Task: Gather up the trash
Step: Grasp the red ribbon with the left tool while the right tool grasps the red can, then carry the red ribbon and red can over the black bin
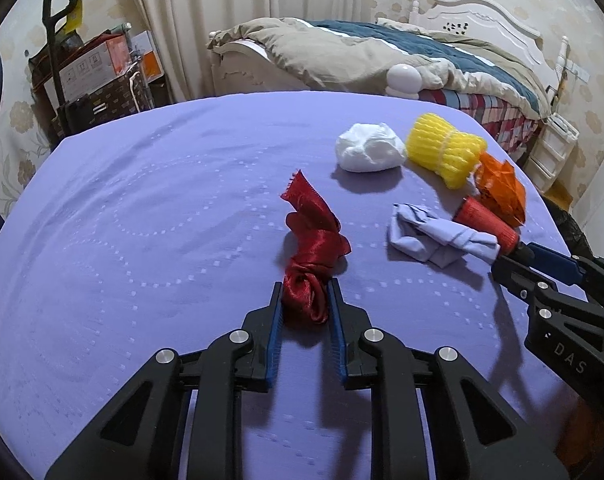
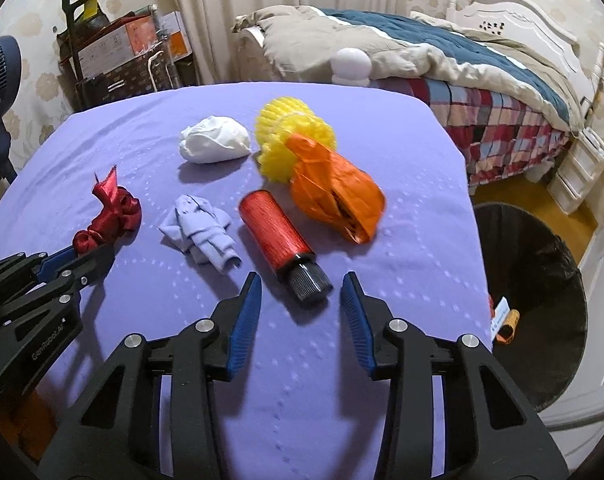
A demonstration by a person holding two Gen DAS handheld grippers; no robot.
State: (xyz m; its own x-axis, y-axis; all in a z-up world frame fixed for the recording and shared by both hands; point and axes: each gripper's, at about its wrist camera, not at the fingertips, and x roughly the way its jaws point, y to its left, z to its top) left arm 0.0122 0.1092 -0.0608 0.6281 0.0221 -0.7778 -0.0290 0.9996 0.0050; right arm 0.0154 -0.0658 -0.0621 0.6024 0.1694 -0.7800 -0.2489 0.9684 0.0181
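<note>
Red spool lengthwise, black end toward right tool.

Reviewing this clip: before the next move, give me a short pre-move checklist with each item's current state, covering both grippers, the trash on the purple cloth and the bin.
1. Left gripper has the red ribbon between its jaws: ok, both pads sit against the bunched near end.
2. Ribbon lifted clear of the purple cloth: not ok, it lies on the cloth.
3. Right gripper open and lined up on the red spool: ok, the spool's black end sits just ahead of the gap.
4. Spool clear of neighbours: cannot tell, the orange wrapper lies close beside it.
5. Black-lined bin open beside the table: ok.
</note>
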